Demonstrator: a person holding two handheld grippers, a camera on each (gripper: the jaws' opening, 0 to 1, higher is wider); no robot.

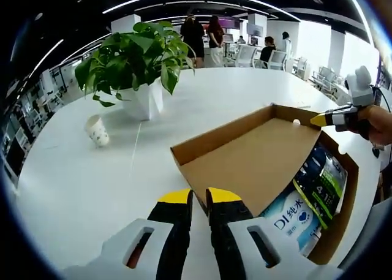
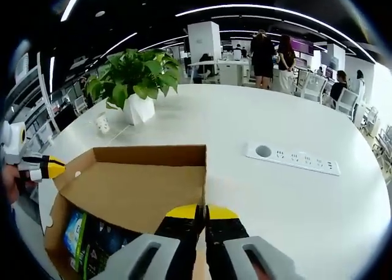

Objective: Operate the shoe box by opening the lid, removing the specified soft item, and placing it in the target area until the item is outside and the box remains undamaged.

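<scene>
A brown cardboard shoe box [image 1: 343, 212] lies on the white table with its lid [image 1: 245, 160] swung up and open. Inside lie soft packs, a blue-and-white wipes pack [image 1: 293, 222] and a dark green one [image 1: 321, 182]; the packs [image 2: 92, 237] also show under the raised lid [image 2: 141, 188]. My left gripper [image 1: 199, 197] is shut on one corner of the lid's free edge. My right gripper [image 2: 202, 212] is shut on the other corner. Each sees the other at the far corner: the right gripper [image 1: 327, 117], the left gripper [image 2: 46, 168].
A potted green plant [image 1: 138, 65] in a white pot and a paper cup [image 1: 97, 131] stand beyond the box. A white power strip [image 2: 294, 158] lies on the table [image 2: 294, 219] to the right. Several people and chairs are far behind.
</scene>
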